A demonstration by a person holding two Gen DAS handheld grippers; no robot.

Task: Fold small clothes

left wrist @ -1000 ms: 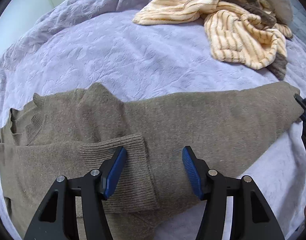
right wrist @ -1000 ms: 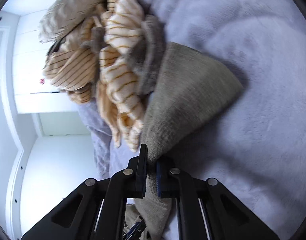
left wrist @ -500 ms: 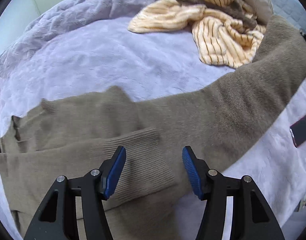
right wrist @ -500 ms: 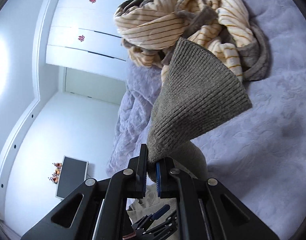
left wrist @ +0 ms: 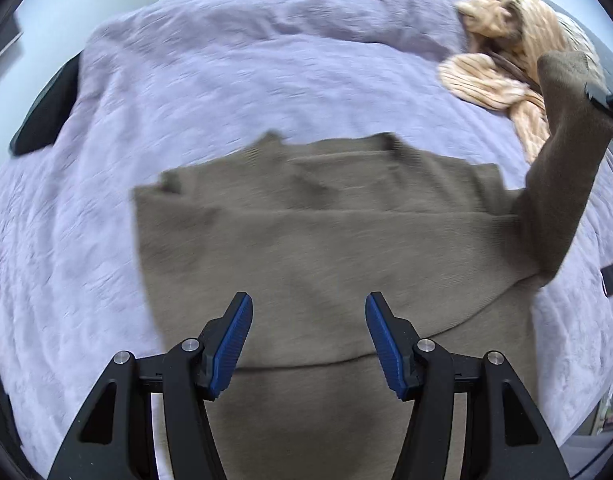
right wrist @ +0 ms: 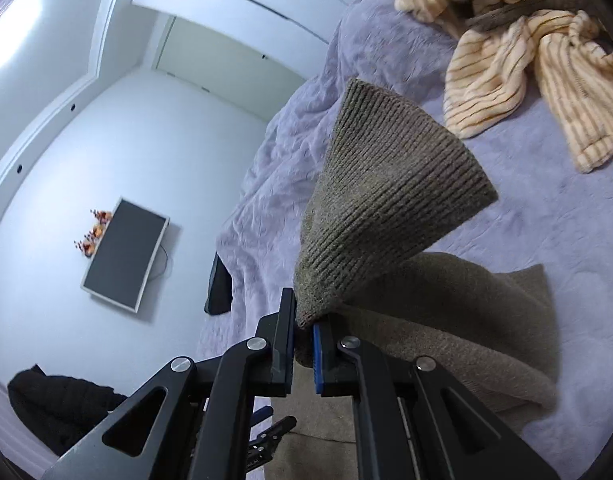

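An olive-brown knit sweater lies spread on the lilac bedspread. My left gripper hovers over its lower body, open, with nothing between its blue pads. My right gripper is shut on the ribbed cuff of one sleeve and holds it up off the bed. In the left wrist view that raised sleeve stands at the right, with the right gripper's tip at the frame's edge. The rest of the sweater lies below the right gripper.
A heap of cream striped clothes lies at the far right of the bed. A dark garment hangs at the bed's left edge. A wall screen and white cupboards are beyond the bed.
The right gripper has lifted the sleeve cuff off the bed and carried it over towards the sweater's body. The left gripper has shifted sideways across the sweater, still open.
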